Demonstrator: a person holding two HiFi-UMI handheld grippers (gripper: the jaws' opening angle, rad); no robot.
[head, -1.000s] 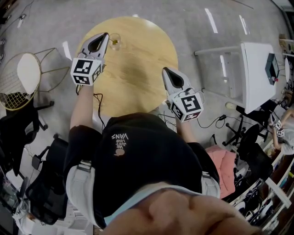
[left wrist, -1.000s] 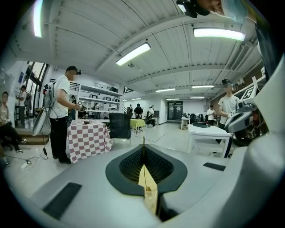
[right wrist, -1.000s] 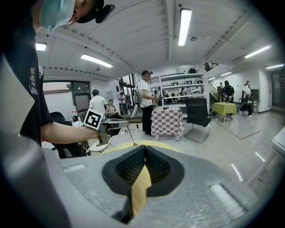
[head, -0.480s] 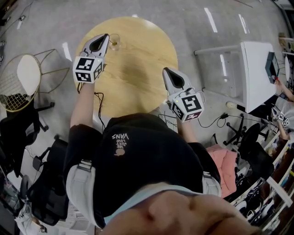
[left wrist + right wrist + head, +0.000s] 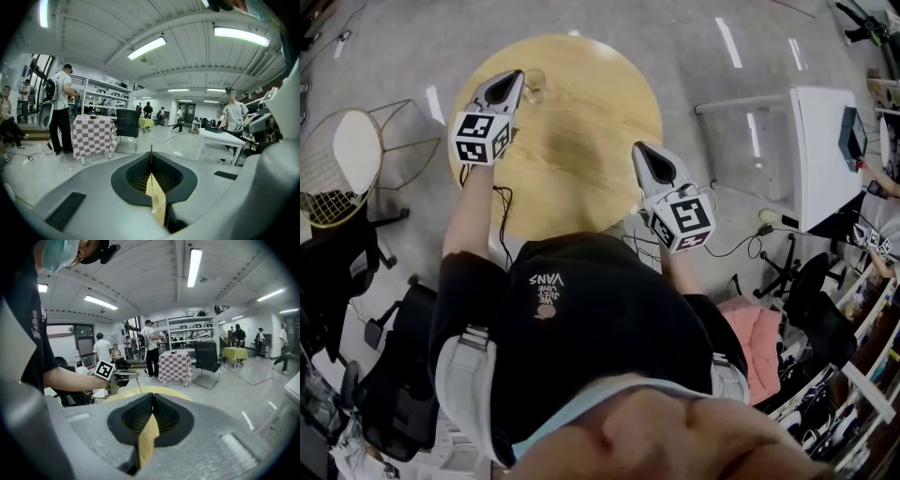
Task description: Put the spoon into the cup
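Observation:
A small clear glass cup (image 5: 533, 83) stands near the far left edge of the round wooden table (image 5: 581, 131). I cannot make out a spoon in any view. My left gripper (image 5: 515, 75) hovers just left of the cup, its jaws shut with nothing between them. In the left gripper view its shut jaws (image 5: 151, 154) point out into the room. My right gripper (image 5: 638, 147) is over the table's right front edge, also shut and holding nothing. From the right gripper view (image 5: 151, 401) I see the table top (image 5: 136, 391) and the left gripper (image 5: 107, 372) beyond.
A wire-frame chair with a white seat (image 5: 347, 155) stands left of the table. A white desk (image 5: 825, 150) is to the right. Black office chairs (image 5: 394, 375) and floor cables (image 5: 731, 251) surround me. Several people, a checkered table (image 5: 93, 136) and a black chair (image 5: 127, 126) stand further off.
My left gripper has drifted slightly forward and right beside the cup. The right gripper has barely moved.

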